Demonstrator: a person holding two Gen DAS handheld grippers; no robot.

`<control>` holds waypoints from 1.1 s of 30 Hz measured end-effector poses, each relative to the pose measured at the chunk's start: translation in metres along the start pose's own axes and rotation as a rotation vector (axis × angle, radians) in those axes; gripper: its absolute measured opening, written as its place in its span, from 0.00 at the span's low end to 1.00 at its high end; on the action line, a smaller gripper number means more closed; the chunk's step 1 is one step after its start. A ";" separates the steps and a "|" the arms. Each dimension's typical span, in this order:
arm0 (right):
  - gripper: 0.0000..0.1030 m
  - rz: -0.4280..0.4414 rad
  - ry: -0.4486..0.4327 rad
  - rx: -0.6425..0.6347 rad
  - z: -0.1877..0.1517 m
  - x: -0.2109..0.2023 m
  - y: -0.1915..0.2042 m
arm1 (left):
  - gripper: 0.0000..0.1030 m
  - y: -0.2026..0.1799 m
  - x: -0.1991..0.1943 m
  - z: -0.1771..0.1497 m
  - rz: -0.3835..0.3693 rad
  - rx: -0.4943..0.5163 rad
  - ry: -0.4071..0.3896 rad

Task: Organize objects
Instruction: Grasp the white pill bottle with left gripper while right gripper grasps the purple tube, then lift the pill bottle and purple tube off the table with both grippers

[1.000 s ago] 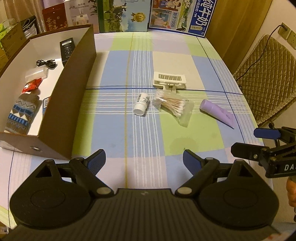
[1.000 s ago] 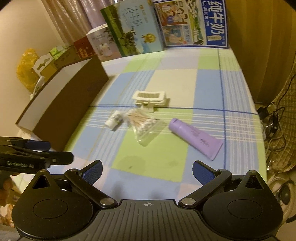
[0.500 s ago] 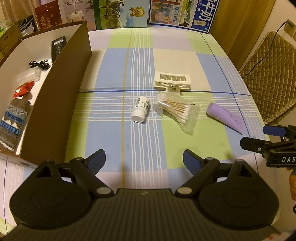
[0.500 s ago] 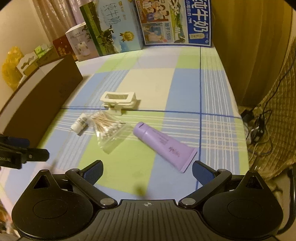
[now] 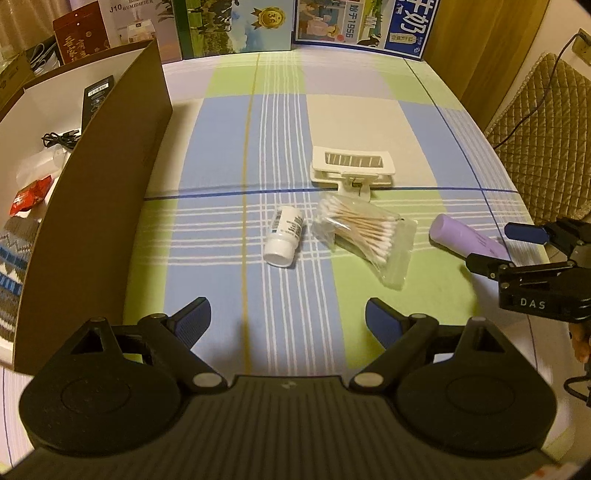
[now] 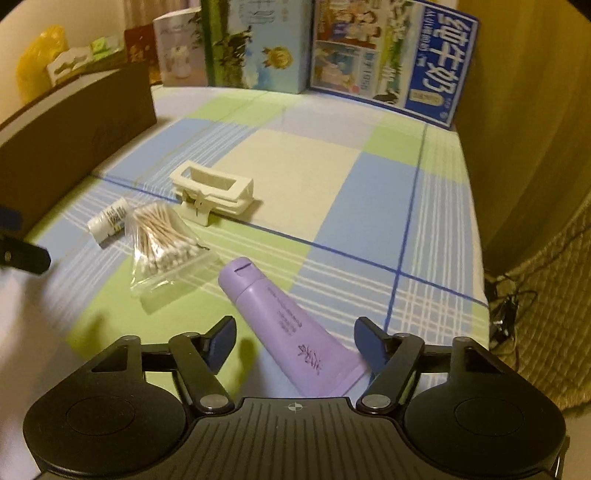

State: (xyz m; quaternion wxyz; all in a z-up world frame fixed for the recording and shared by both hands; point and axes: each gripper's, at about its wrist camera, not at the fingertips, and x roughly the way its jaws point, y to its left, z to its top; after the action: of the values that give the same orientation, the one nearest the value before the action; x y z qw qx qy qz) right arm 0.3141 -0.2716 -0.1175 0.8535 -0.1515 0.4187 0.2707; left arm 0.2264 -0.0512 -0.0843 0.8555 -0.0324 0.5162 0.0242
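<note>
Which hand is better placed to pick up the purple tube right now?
Right. The right tool has been closing with the purple tube between its fingers, though not gripped yet. The left tool hangs open, short of the pill bottle.

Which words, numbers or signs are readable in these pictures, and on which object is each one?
"DAS": right gripper body.
"J10 HUMIDIFIER": white box.
"1956": blue milk carton.
"36": gold seal on green carton.
Purple tube, white bottle, black box: print too small to read.

Left gripper wide, empty; right gripper jaws just narrowing, not yet gripping
</note>
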 end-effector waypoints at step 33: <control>0.32 -0.089 0.002 0.162 0.002 0.009 -0.010 | 0.22 0.010 0.074 0.039 -0.041 0.093 0.007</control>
State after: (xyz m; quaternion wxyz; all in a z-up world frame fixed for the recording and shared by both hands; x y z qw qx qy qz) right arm 0.3265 -0.2758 -0.1233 0.8738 -0.1007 0.4329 0.1975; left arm 0.2941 -0.0373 -0.1322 0.8546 -0.0033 0.5189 -0.0177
